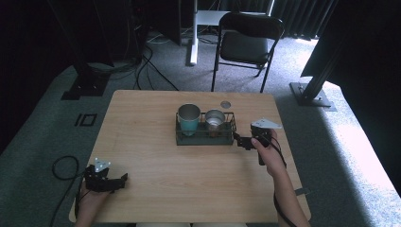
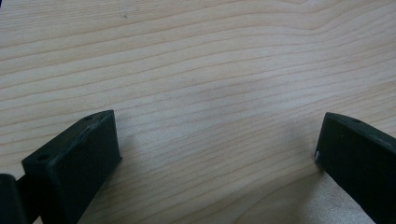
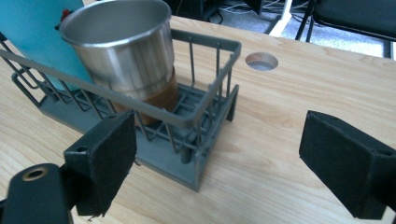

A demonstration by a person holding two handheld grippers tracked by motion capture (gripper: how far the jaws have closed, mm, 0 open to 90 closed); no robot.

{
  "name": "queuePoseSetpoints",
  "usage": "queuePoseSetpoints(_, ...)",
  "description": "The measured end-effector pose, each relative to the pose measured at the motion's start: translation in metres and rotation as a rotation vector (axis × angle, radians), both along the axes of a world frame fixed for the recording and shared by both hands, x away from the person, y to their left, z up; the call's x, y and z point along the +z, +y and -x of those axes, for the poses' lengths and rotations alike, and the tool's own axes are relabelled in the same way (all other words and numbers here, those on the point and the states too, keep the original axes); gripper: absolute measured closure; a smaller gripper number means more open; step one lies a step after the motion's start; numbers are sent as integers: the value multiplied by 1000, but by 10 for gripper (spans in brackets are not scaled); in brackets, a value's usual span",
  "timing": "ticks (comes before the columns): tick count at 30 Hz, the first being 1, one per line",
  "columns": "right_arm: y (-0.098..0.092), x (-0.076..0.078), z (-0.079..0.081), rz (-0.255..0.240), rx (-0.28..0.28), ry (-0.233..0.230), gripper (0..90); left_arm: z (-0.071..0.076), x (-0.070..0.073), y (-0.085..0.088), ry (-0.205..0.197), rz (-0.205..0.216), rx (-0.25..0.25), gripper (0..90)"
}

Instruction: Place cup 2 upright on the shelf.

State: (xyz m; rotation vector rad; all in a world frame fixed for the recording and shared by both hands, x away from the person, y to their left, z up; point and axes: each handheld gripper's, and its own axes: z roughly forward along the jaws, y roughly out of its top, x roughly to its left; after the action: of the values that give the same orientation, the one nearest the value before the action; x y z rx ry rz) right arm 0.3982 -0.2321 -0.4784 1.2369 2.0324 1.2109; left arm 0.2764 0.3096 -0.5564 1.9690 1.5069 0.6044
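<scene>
While the wire basket (image 1: 205, 135) waits mid-table, we bring the right gripper (image 1: 242, 141) up to its right end.

As the basket carries 2 metal cups side by side, a teal one (image 1: 189, 120) at the left and a steel one with a brown band (image 3: 128, 56) beside it, we judge the end rail the natural place to take hold so both cups stay upright. The right gripper (image 3: 219, 163) stands spread wide and holds nothing; its near pad (image 3: 109, 154) sits just at the basket's corner rail, perhaps brushing it, though the angle leaves this unsure. The left gripper (image 1: 113, 182) rests low at the table's (image 1: 156, 189) near left corner, also spread wide with nothing between its pads, well apart from the basket.
</scene>
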Motion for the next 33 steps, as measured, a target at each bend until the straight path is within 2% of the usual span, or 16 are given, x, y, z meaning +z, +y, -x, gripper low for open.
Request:
queuePoseSetpoints(8,-10,-8,7,0,-16,8,110,0,0,0,0,0,0,4)
queuePoseSetpoints(16,-18,-25,15,2,-25,36,110,0,0,0,0,0,0,3)
queuePoseSetpoints(33,-31,-48,33,25,-66,42,110,0,0,0,0,0,0,4)
